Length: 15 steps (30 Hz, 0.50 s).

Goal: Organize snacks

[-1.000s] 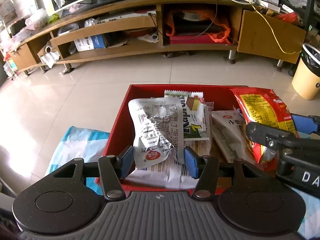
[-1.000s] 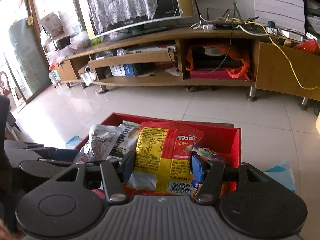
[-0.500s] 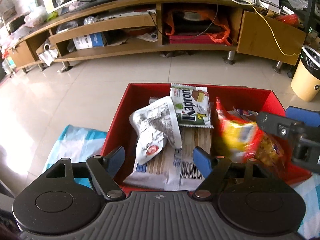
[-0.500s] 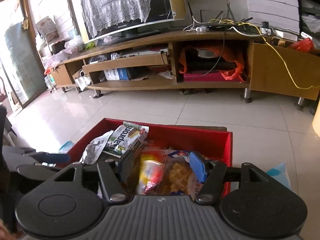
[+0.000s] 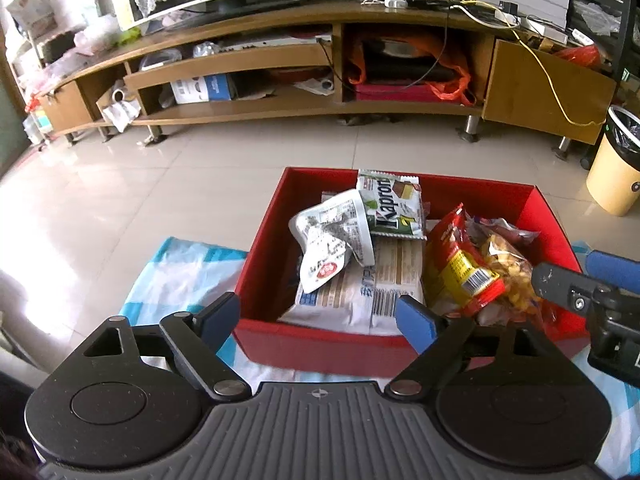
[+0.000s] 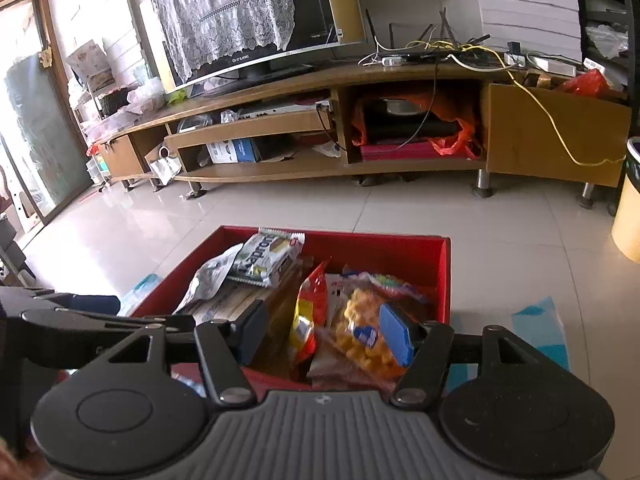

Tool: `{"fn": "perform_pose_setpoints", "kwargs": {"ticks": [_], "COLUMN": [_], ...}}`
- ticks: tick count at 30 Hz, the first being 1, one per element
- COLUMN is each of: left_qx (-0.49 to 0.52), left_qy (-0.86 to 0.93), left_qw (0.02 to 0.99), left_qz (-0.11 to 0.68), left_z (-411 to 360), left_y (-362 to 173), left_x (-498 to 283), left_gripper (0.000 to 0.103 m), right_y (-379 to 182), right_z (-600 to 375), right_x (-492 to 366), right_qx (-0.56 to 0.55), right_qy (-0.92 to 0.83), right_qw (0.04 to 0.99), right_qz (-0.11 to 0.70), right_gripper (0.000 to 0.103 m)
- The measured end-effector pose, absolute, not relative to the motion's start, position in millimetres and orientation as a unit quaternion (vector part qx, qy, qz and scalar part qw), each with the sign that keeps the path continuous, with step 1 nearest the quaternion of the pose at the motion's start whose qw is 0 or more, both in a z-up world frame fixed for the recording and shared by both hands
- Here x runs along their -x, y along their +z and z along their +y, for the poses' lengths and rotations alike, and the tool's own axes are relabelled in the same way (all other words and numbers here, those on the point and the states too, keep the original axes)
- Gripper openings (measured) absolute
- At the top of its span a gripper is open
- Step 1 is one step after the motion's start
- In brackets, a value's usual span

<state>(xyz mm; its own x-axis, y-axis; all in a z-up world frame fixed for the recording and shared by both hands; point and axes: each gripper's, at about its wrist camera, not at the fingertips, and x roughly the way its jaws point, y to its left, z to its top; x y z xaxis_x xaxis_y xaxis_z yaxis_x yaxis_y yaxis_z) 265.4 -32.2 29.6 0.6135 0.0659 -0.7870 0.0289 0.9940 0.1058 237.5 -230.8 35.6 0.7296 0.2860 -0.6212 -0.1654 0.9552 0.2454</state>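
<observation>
While I've got both grippers parked at the near edge, the red box (image 5: 262, 264) sits on a blue-and-white checked cloth (image 5: 176, 280) on the tabletop, packed with snacks. On its left side a crumpled silver packet (image 5: 332, 236) with black print and a red logo lies on top of a flat white pack with brown stripes and a barcode (image 5: 360, 296). Behind those, a white-and-green wafer packet (image 5: 394, 210) leans against the back wall. On the right side a red-and-yellow bag (image 5: 456, 264) stands on edge, with a clear bag of yellow puffs (image 5: 506, 264) right next to it, touching.

My left gripper (image 5: 318, 318) has its jaws spread wide, holding nothing, hovering just short of the box's front wall. My right gripper (image 6: 324, 332) is also spread wide over the right side of the box; the red-and-yellow bag and the puffs sit between the fingers, but the jaws aren't closed on either.

Hard to make out: the puff bag is motion-blurred in the right wrist view, so I can't read its label. The striped pack is mostly buried under the other stuff. In the left wrist view the right gripper is cut off at the frame edge. Beyond the box there's tile floor (image 5: 200, 176) and a long wooden TV stand (image 5: 280, 108).
</observation>
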Motion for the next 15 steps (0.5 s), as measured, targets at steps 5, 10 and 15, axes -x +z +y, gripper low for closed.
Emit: {"fn": "perform_pose_setpoints", "kwargs": {"ticks": [5, 10, 15], "left_qx": [-0.062, -0.065, -0.068], "left_qy": [0.02, 0.017, 0.016], "left_qw": [0.899, 0.902, 0.902], "left_qz": [0.433, 0.427, 0.426], "left_z": [-36.4, -40.8, -46.0], "left_y": [33.6, 37.7, 38.8], "left_x": [-255.9, -247.5, -244.0], "left_gripper": [0.1, 0.102, 0.103], "right_y": [35.2, 34.2, 32.4], "right_z": [-230.6, -231.5, -233.9], "right_x": [-230.4, -222.2, -218.5], "right_qx": [-0.088, -0.091, -0.092], "right_qy": [0.112, 0.104, 0.095], "right_qw": [0.923, 0.922, 0.921], "right_qz": [0.356, 0.361, 0.366], "right_gripper": [0.058, 0.058, 0.058]}}
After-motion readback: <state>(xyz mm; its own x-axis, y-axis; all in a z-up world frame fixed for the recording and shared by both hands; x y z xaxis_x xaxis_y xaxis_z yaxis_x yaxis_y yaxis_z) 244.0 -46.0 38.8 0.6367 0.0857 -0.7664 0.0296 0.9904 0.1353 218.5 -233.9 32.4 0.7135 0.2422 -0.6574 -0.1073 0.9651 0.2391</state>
